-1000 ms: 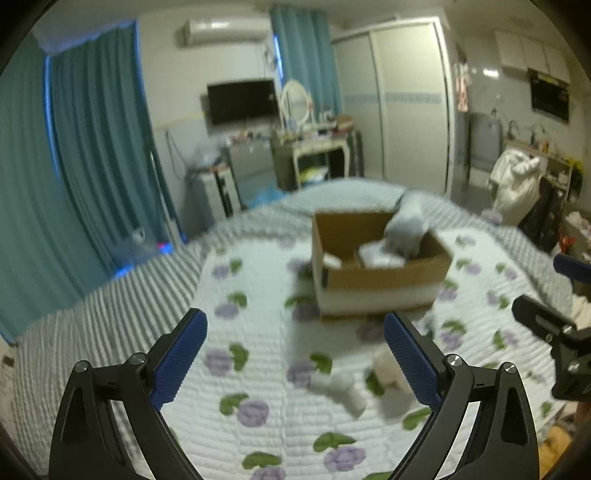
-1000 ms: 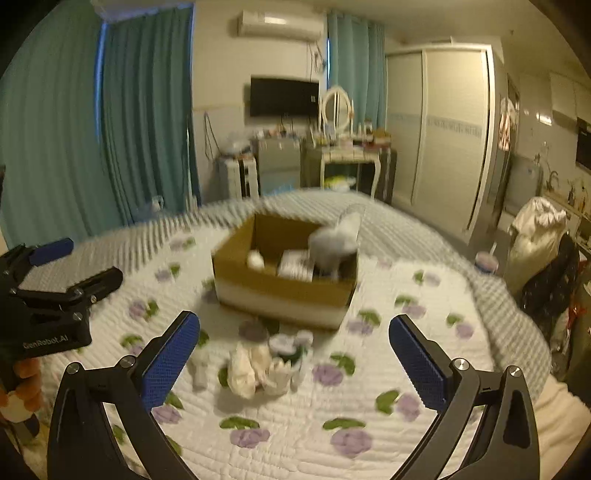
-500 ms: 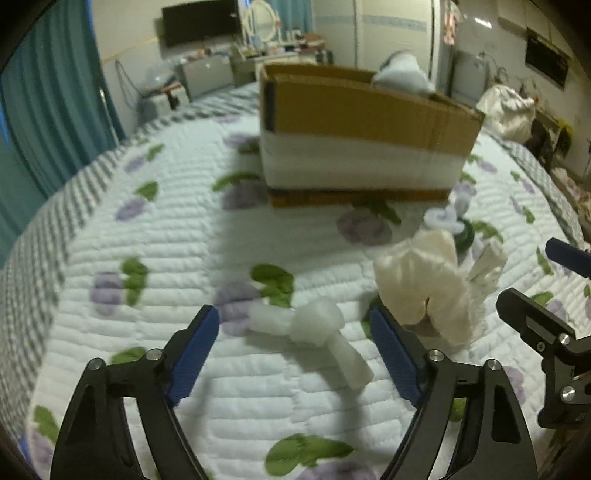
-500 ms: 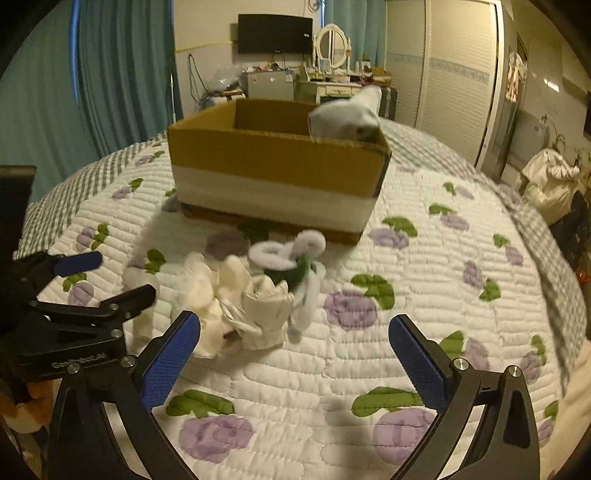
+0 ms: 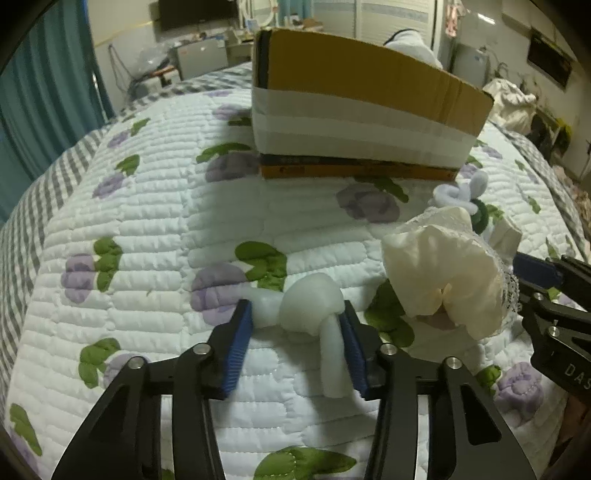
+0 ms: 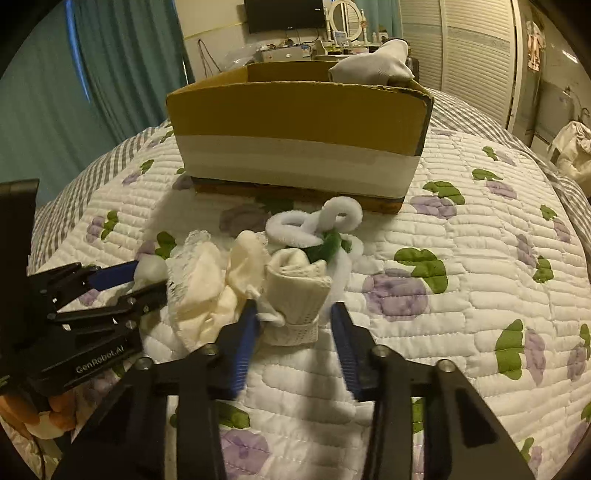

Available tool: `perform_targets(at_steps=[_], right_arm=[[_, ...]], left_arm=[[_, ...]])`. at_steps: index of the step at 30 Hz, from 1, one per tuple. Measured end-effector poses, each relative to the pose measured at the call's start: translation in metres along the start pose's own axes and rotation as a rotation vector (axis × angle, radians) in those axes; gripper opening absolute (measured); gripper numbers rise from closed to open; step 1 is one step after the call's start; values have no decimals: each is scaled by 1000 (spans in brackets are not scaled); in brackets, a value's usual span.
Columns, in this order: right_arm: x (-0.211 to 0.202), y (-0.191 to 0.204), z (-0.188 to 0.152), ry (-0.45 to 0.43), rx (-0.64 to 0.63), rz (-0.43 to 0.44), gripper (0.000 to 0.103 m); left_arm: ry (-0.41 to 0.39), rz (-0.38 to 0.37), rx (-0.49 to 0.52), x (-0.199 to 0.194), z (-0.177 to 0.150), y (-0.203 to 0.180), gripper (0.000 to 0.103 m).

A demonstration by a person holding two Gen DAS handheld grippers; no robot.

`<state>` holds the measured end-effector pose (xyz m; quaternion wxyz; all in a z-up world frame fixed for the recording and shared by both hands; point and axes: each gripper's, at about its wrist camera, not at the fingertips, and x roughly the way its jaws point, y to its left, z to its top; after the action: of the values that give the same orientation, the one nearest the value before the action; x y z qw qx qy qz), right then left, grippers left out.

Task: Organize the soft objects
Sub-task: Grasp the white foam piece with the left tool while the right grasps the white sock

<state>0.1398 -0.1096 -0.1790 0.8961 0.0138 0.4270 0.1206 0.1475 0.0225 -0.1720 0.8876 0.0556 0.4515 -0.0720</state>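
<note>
Left gripper (image 5: 295, 325) low over the quilted bedspread (image 5: 147, 229), blue pads touching either side of a knotted white sock (image 5: 314, 310). Just right of it, a crumpled cream cloth (image 5: 447, 273), with the right gripper (image 5: 543, 280) at its far edge. Behind, white fuzzy loops (image 5: 458, 192) and a cardboard box (image 5: 362, 99) banded with white tape, something white poking above its rim.

teal curtains (image 6: 122, 62), a wall tv (image 6: 284, 14), perhaps a wardrobe (image 6: 476, 55) behind.
</note>
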Motion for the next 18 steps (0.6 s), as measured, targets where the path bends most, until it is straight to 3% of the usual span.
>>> perform_targets(at_steps=[1, 4, 18], right_arm=[[-2, 0, 0, -6, 3, 2, 31], [-9, -4, -2, -21, 21, 12, 30], [-78, 2, -8, -117, 1, 44, 30]], left_arm=[[-2, -2, -1, -2, -1, 0, 44], [-1, -3, -4, -4, -2, 2, 31], [-92, -37, -1, -73, -9, -16, 27]])
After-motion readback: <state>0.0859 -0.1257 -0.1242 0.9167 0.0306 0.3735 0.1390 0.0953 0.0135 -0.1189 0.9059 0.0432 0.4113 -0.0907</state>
